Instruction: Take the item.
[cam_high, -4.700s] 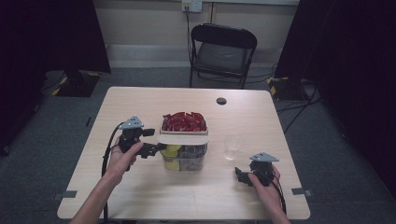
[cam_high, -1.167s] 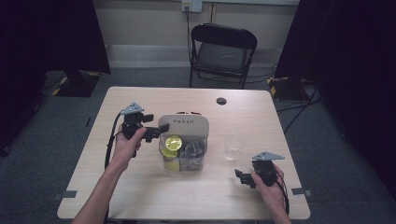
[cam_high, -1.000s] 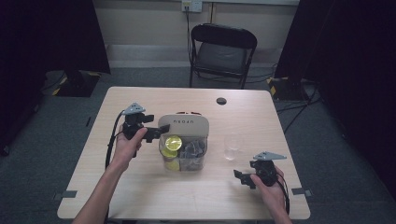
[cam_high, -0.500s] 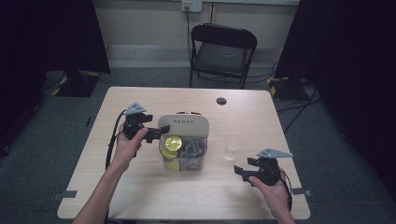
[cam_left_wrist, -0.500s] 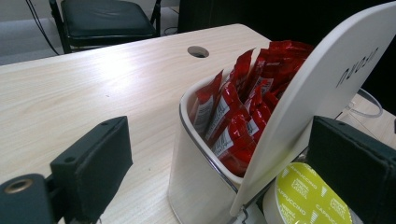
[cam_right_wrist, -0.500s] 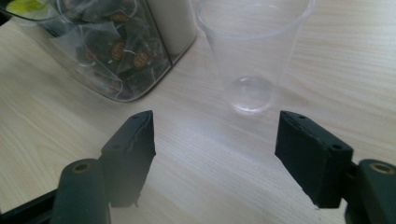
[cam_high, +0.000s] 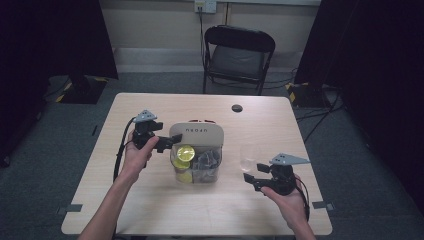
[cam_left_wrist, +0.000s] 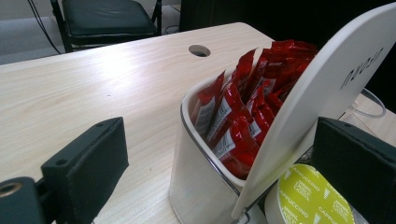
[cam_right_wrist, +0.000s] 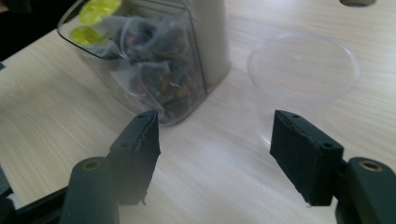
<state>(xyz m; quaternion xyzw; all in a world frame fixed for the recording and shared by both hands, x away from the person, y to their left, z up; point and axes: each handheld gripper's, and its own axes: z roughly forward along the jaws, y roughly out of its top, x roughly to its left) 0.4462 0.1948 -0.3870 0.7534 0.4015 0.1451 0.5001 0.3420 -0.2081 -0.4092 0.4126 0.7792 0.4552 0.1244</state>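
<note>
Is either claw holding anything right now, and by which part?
Nothing. The left claw, jaws just opening, straddles the raised lid without pressing it; the right claw, jaws just closing, has nothing between them, short of the clear cup.

Both grippers open, forearms reaching in from the near tabletop edge.
Left gripper (cam_high: 167, 142), jaws just opening with a container's lid edge between them; right gripper (cam_high: 251, 176) near the tabletop's right corner, jaws just narrowing, nothing gripped.
</note>
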